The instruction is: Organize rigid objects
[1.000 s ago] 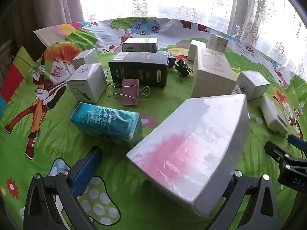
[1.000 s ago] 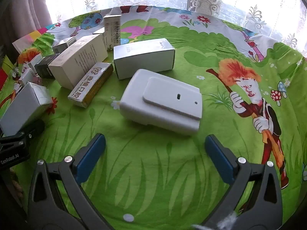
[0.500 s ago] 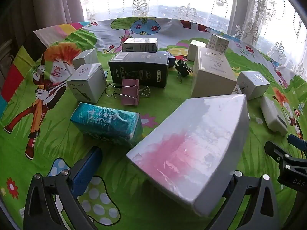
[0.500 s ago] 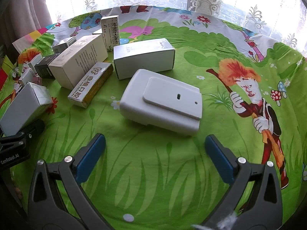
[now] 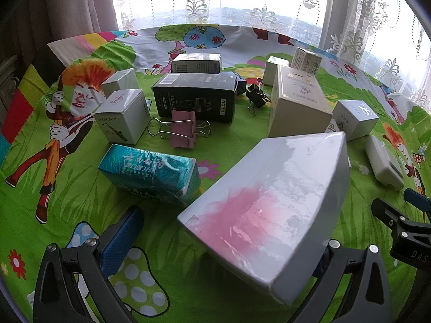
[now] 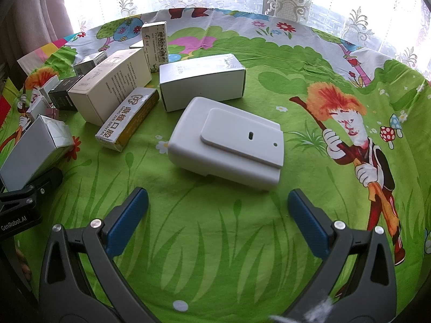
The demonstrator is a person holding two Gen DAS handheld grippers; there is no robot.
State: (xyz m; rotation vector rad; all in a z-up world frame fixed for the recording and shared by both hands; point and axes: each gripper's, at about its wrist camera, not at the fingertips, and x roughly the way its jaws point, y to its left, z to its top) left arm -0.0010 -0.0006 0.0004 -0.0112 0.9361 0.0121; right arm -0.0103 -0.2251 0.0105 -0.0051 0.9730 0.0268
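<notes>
left wrist: left gripper [image 5: 223,245] wide, white box [image 5: 269,202] loose between fingers
right wrist: right gripper [image 6: 216,216] wide, empty
risk: box slipping onto desk [image 6: 215,255]

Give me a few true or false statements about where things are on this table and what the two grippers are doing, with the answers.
1. The right gripper is open and holds nothing. True.
2. The white plastic device lies just ahead of the right gripper. True.
3. The pink binder clip sits on top of the black box. False: it lies on the cloth in front of it.
4. The teal box stands upright. False: it lies on its side.
</notes>
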